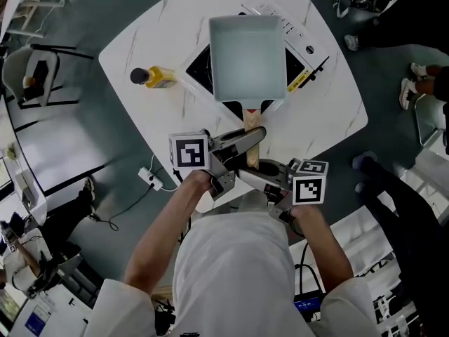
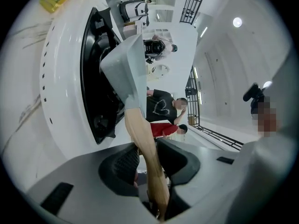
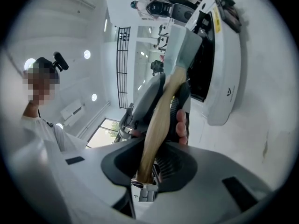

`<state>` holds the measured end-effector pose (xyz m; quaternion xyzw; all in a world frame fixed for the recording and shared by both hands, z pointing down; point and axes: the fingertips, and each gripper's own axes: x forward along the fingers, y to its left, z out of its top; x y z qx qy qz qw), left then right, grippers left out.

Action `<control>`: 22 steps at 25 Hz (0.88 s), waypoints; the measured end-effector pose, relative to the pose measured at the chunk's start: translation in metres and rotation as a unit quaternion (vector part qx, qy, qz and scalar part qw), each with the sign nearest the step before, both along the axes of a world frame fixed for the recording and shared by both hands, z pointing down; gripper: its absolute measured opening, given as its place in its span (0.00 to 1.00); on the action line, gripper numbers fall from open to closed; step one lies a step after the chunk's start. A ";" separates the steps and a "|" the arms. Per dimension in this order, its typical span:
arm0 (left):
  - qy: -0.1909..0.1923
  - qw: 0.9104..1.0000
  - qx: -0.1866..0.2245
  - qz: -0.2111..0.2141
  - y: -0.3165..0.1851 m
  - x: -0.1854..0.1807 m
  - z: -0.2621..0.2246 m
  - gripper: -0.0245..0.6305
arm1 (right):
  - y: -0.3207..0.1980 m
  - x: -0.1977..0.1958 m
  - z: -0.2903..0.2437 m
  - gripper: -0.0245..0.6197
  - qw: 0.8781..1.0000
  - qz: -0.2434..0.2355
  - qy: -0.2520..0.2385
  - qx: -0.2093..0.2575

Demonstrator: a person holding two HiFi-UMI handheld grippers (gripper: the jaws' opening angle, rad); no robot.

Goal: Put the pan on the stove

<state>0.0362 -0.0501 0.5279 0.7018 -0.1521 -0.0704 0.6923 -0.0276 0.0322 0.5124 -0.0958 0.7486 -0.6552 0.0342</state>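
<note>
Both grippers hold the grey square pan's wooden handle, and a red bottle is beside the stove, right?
No. The head view shows a yellow bottle beside the white-and-black stove, not red. The left gripper and right gripper do hold the wooden handle of the grey square pan.

This looks like a lab or test room dressed up as a kitchen. A lone white marble-look desk (image 1: 140, 83) stands on a bare grey-green floor (image 1: 119, 156) and carries a countertop stove (image 1: 309, 51). A power strip (image 1: 150, 178) and its cable lie on the floor at lower left. Other desks (image 1: 59, 149) with clutter line the left edge, and onlookers' shoes (image 1: 406, 93) show at right. The left gripper view shows tall white walls, round ceiling lights (image 2: 238, 22) and people (image 2: 161, 107) standing about.
</note>
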 end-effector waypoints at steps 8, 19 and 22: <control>0.023 0.999 -0.021 -0.022 0.001 0.001 0.004 0.21 | 0.004 0.002 0.008 0.16 1.000 -0.016 -0.003 -0.006; 0.035 0.998 -0.040 -0.033 0.000 0.000 0.000 0.34 | -0.002 0.005 0.003 0.22 0.999 0.031 -0.004 -0.007; 0.042 0.997 -0.051 -0.041 0.001 -0.001 0.003 0.41 | -0.002 0.008 0.006 0.29 0.999 0.039 0.021 0.002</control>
